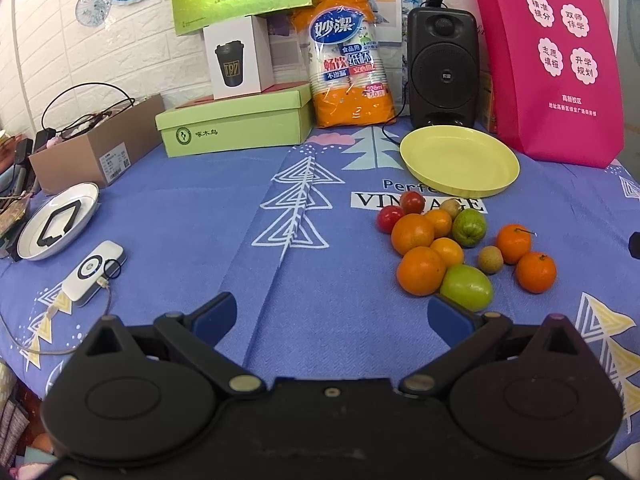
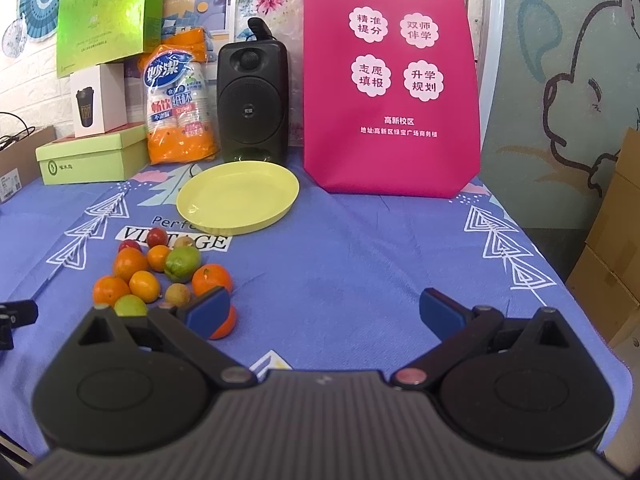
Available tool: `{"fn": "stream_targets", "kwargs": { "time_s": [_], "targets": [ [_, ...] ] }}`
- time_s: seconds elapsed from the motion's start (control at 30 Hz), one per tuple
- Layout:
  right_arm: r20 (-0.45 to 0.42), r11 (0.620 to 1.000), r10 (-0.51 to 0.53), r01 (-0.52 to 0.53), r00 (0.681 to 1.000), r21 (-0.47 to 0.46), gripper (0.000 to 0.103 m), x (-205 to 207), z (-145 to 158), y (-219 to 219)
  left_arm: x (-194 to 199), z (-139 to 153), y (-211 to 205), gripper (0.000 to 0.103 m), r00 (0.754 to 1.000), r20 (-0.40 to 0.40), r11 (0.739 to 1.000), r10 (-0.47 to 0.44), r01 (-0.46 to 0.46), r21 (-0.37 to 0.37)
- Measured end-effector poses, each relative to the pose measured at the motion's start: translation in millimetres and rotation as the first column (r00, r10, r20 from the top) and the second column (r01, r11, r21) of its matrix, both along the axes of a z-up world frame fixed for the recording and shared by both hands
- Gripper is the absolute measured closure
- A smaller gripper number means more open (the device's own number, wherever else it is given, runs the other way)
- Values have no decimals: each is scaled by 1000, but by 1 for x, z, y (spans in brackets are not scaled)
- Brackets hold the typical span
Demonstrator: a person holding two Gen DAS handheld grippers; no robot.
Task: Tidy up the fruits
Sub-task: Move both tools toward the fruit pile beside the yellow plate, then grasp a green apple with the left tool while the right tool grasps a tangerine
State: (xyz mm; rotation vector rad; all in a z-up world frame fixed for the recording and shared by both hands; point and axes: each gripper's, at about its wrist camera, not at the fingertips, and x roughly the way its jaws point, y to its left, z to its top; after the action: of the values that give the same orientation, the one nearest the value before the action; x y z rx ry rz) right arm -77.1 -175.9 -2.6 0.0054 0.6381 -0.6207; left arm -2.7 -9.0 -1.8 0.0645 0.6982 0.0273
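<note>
A pile of fruit lies on the blue tablecloth: several oranges (image 1: 412, 233), two green fruits (image 1: 467, 287), two small red tomatoes (image 1: 390, 218) and a small brown fruit (image 1: 490, 259). Behind it stands an empty yellow plate (image 1: 459, 160) (image 2: 239, 196). My left gripper (image 1: 334, 314) is open, low over the cloth, left of the fruit. My right gripper (image 2: 325, 310) is open too, to the right of the fruit; its left finger covers part of an orange (image 2: 222, 328). In the right wrist view the oranges (image 2: 127, 262) and a green fruit (image 2: 183, 263) sit left of centre.
Along the back stand a black speaker (image 1: 442, 68), a pink bag (image 1: 556, 60), a pack of paper cups (image 1: 346, 60) and green boxes (image 1: 236, 120). A white dish (image 1: 58, 220), a small white device (image 1: 94, 272) and a brown carton (image 1: 96, 148) lie at the left.
</note>
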Motion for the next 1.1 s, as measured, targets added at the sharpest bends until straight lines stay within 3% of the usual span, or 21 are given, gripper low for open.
{"fn": "stream_targets", "kwargs": {
  "time_s": [0.4, 0.7, 0.9, 1.1],
  "targets": [
    [-4, 1000, 20, -20, 1000, 18, 0, 4, -5, -1, 7, -4, 0, 0, 999, -20, 998, -42, 41, -48],
    [-10, 999, 37, -36, 999, 22, 0, 8, -9, -1, 11, -7, -1, 0, 999, -20, 999, -29, 28, -33],
    [-33, 996, 92, -92, 995, 11, 0, 14, -17, 3, 16, -11, -1, 0, 999, -17, 999, -39, 38, -34],
    [-15, 981, 182, -181, 983, 66, 0, 20, -29, -5, 26, -26, 0, 0, 994, -23, 991, -107, 105, -87]
  ]
}}
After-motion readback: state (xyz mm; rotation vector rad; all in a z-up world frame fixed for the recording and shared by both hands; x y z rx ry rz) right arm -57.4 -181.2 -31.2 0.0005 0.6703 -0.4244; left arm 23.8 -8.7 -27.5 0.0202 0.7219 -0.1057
